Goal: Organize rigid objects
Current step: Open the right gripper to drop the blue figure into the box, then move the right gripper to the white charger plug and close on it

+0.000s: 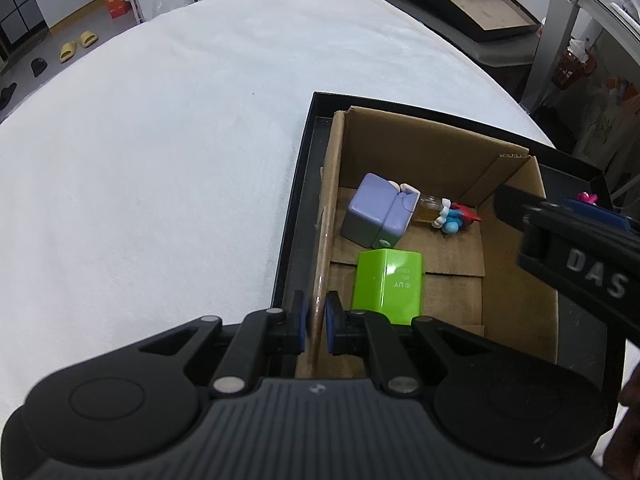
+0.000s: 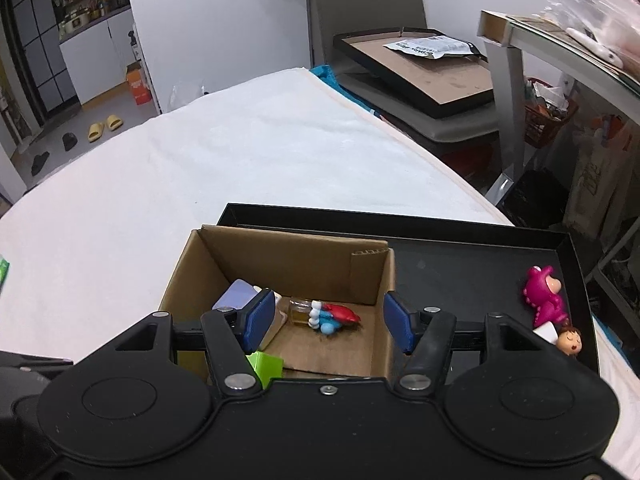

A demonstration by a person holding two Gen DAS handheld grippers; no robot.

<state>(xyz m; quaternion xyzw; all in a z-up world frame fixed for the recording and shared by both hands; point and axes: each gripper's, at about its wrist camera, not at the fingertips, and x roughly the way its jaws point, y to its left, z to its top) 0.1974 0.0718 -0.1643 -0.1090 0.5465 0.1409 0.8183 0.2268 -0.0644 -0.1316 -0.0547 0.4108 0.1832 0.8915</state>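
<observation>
A brown cardboard box (image 1: 424, 148) stands inside a black tray (image 1: 296, 200) on a white cloth. In the box lie a purple cube (image 1: 368, 216), a green block (image 1: 388, 284), a small amber bottle (image 1: 426, 210) and a blue-and-red figurine (image 1: 456, 218). My left gripper (image 1: 317, 322) is shut on the box's left wall. My right gripper (image 2: 328, 322) is open and empty above the box, over the figurine (image 2: 334, 316) and bottle (image 2: 300, 308). A pink dinosaur toy (image 2: 544, 294) and a small doll head (image 2: 568, 340) lie in the tray (image 2: 460, 276) right of the box (image 2: 288, 256).
The white cloth (image 1: 160, 160) covers the table left of and behind the tray. A black-framed board (image 2: 420, 72) leans on a chair beyond the table's far edge. A shelf (image 2: 560, 52) stands at the right. A green object's edge (image 2: 3, 270) shows at the far left.
</observation>
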